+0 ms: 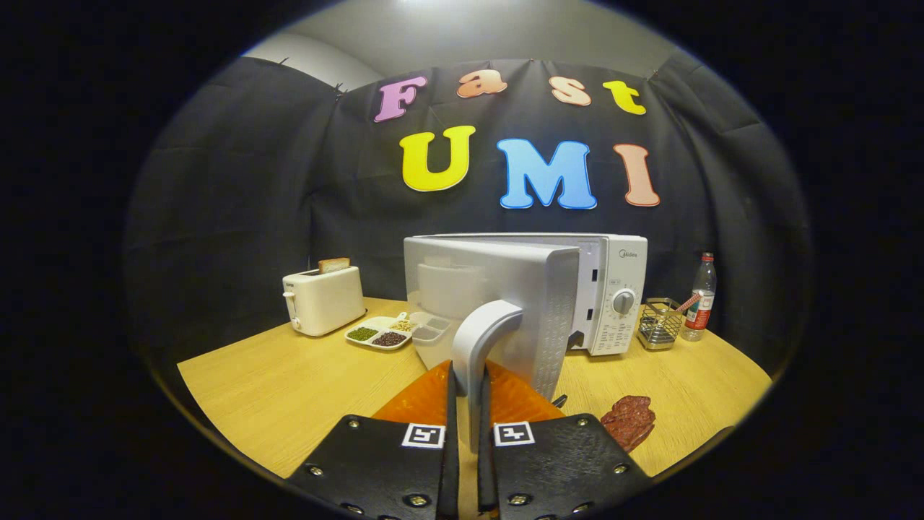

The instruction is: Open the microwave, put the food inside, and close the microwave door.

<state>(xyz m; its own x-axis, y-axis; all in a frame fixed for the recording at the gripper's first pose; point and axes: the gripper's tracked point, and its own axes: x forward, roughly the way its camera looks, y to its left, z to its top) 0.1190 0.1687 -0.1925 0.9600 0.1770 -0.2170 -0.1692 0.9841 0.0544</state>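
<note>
Gripper (468, 412) clenched on the microwave door handle (480, 347), both fingers pinching its upright bar. Door (498, 303) swung open toward the tool, microwave (613, 289) behind. Food (629, 421) on the table (289, 390), just right of the fingers.

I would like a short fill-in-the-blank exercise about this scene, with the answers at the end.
1. The gripper is shut on the door's ____.
2. The microwave door stands ____.
3. A slice of bread sticks out of the ____, left of the microwave.
4. The bottle stands beside a wire ____.

Answers: handle; open; toaster; basket
</note>
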